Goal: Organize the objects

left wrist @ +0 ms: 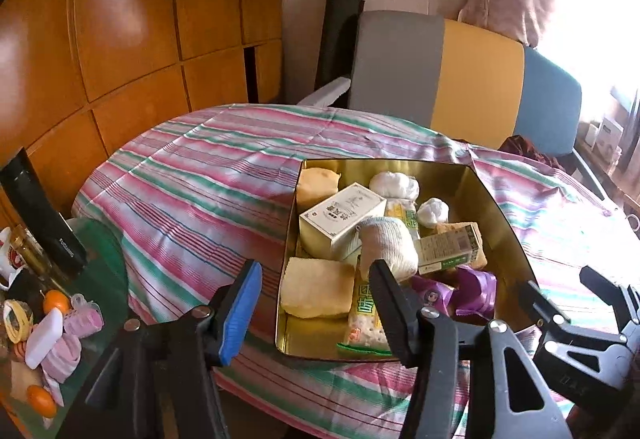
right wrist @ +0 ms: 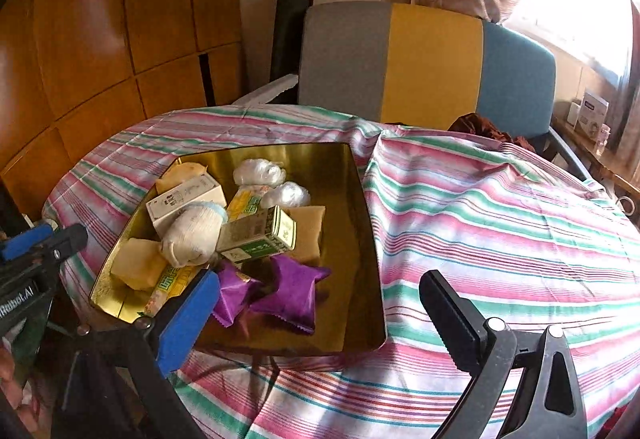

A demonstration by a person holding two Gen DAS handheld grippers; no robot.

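On the striped table (right wrist: 500, 207) sits a gold tray (right wrist: 360, 207) piled with a white box (left wrist: 340, 217), rolled sock (left wrist: 390, 247), green carton (right wrist: 260, 233) and purple packets (right wrist: 294, 289). Both the left gripper (left wrist: 316, 303) and right gripper (right wrist: 320, 315) hover near the tray's front edge, fingers spread, pinching nothing.

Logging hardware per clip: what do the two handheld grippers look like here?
Both match: black plastic frames with silver rivets and triangular cutouts. On the left gripper and the right gripper, one finger carries a blue pad, the other a ribbed black pad. White partial "Robot.AI" lettering marks the left body.
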